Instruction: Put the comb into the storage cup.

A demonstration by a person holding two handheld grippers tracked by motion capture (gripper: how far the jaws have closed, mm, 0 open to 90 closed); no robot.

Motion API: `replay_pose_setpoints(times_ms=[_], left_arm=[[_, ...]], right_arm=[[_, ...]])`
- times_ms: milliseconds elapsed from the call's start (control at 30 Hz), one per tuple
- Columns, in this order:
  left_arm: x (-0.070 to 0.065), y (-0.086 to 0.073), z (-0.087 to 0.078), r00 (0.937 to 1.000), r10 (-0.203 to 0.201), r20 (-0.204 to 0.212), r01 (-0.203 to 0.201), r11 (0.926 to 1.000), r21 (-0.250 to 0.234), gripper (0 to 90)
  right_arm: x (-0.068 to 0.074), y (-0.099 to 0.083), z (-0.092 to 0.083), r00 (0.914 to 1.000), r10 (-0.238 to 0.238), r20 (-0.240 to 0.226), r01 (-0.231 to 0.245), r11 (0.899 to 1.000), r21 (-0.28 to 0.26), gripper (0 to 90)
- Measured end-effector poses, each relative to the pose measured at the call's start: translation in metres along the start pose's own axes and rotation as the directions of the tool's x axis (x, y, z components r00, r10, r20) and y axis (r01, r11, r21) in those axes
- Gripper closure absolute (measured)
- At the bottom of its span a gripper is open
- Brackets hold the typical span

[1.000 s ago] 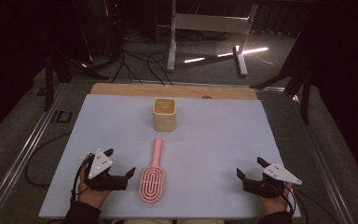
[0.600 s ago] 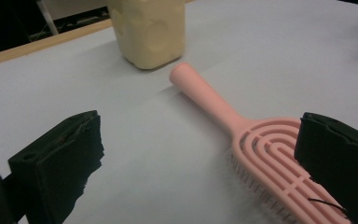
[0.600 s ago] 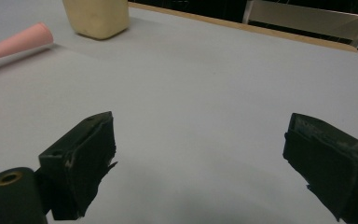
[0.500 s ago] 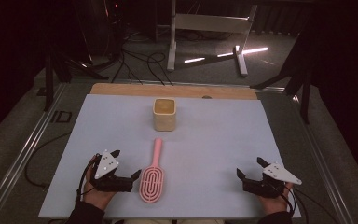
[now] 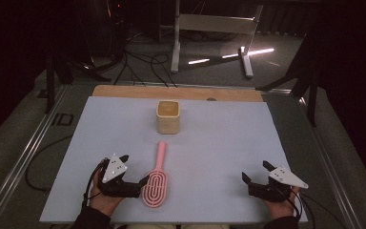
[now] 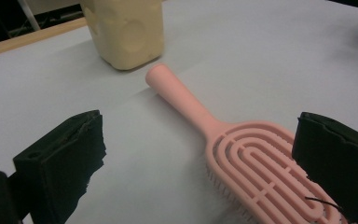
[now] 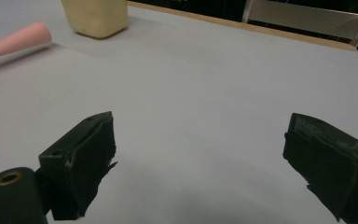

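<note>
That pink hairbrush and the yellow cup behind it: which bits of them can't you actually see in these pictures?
- Hairbrush: in the left gripper view, the head's far end is cut by the bottom edge and hidden behind the left gripper's jaw; most bristles face the table.
- Hairbrush, right gripper view: the handle tip alone shows, cut by the left edge.
- Cup: its inside is too small and blurred in the high view; the gripper views crop its top.

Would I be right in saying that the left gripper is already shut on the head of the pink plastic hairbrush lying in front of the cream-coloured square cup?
Not quite: the left gripper is open, its jaws wide apart beside the pink plastic hairbrush, as the left gripper view shows. The brush does lie in front of the cream-coloured square cup.
</note>
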State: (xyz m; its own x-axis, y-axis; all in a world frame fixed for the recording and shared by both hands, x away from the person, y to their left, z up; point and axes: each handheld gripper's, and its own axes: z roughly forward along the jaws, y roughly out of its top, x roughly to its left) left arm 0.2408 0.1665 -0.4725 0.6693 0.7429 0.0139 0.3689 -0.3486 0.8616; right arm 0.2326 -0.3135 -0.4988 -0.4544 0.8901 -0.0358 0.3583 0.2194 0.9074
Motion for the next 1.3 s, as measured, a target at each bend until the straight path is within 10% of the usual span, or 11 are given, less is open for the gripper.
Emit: replay_pose_setpoints(times_ms=[533, 1300], left_arm=[[-0.021, 0.006, 0.018, 0.9993, -0.011, 0.037, 0.008, 0.9979, 0.064, 24.5], [-0.063, 0.007, 0.048, 0.9875, -0.041, 0.152, 0.007, 0.9760, 0.218, 90.0]], right_arm=[[0.000, -0.001, 0.001, 0.9999, 0.006, 0.013, -0.006, 1.000, 0.012, 8.9], [0.000, -0.001, 0.002, 0.9998, 0.010, 0.018, -0.011, 1.000, 0.025, 8.9]])
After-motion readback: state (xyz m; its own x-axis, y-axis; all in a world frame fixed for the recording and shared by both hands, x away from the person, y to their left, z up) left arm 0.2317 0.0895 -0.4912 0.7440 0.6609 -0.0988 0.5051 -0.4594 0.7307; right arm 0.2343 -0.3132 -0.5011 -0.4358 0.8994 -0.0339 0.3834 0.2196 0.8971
